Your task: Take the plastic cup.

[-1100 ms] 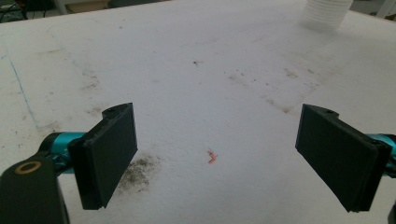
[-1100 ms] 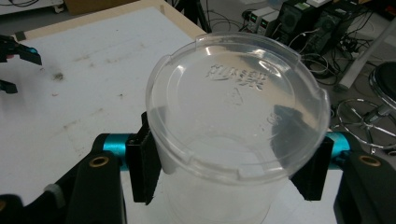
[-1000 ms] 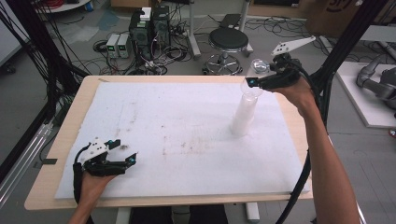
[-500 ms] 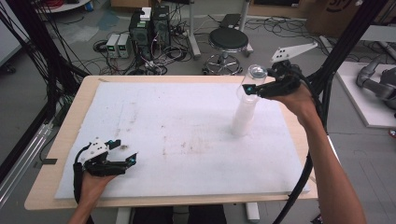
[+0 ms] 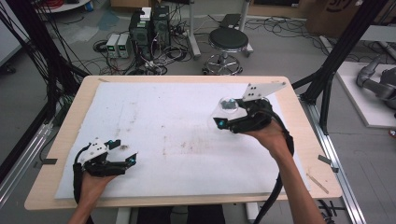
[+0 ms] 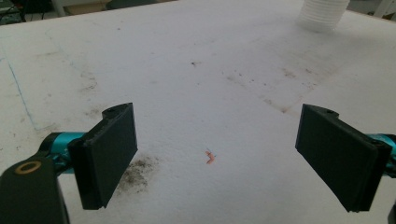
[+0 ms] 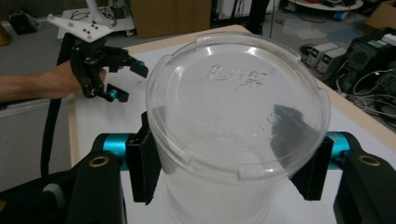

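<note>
Our right hand-held gripper (image 7: 231, 158) is clenched around a clear plastic cup (image 7: 233, 126), lifted off the stack of white cups (image 6: 323, 14) and held above the desk's white mat (image 5: 163, 121), between that stack and us. Our left hand-held gripper (image 6: 217, 158) rests released on the mat, well apart from the stack. We judge one cup separated, with placing it down left.

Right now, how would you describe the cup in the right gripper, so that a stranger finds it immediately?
Look over the right half of the white mat on the wooden table. There the right gripper clamps a clear plastic cup, lifted off the mat. Unlike the white cup stack, it is see-through, with embossed lettering.
</note>
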Tool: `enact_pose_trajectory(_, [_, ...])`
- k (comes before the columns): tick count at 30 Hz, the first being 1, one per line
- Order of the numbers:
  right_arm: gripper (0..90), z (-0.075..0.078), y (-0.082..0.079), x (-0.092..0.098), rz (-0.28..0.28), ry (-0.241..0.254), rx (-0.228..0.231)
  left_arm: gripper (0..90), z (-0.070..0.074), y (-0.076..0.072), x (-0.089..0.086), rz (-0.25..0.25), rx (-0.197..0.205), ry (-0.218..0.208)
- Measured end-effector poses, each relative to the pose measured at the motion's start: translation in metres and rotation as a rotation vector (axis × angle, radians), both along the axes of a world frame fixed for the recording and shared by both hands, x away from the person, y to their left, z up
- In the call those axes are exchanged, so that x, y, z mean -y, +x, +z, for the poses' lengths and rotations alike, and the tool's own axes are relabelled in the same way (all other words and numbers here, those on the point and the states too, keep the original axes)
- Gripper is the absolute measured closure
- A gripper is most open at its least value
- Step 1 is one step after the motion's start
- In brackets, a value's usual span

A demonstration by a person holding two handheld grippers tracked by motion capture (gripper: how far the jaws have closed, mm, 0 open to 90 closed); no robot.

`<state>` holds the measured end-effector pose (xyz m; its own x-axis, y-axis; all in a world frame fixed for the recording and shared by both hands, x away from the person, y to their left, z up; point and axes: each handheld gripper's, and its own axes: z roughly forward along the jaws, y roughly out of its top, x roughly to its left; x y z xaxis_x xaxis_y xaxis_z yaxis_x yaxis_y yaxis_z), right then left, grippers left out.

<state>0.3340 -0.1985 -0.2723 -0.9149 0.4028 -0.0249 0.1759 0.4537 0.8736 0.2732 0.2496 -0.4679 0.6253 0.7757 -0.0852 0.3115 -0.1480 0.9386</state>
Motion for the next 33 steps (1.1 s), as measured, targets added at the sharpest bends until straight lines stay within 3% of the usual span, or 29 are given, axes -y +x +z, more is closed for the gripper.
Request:
enact_pose_trajectory(3, [37.1,-0.009,-0.004,-0.007,0.015,0.003,-0.003,12.6,0.000,0.000,0.000,0.000,0.002,0.002])
enact_pose_trajectory(4, [37.0,-0.019,-0.009,-0.013,0.032,0.020,-0.014,12.6,0.000,0.000,0.000,0.000,0.000,0.006])
enact_pose_trajectory(7, [37.0,-0.027,-0.013,-0.019,0.044,0.048,-0.013,12.6,0.000,0.000,0.000,0.000,-0.001,0.006])
enact_pose_trajectory(13, [37.1,-0.045,-0.022,-0.035,0.089,0.085,0.011,12.6,0.000,0.000,0.001,0.001,-0.005,0.002])
enact_pose_trajectory(14, [37.0,-0.051,-0.025,-0.040,0.106,0.118,0.023,12.6,0.000,0.000,0.001,0.001,-0.005,0.002])
enact_pose_trajectory(22, [37.1,-0.069,-0.029,-0.047,0.130,0.170,0.037,12.6,0.000,0.000,0.001,0.000,-0.004,0.007])
enact_pose_trajectory(33, [37.1,-0.075,-0.025,-0.044,0.125,0.191,0.030,12.6,0.000,0.000,0.002,0.002,0.003,0.016])
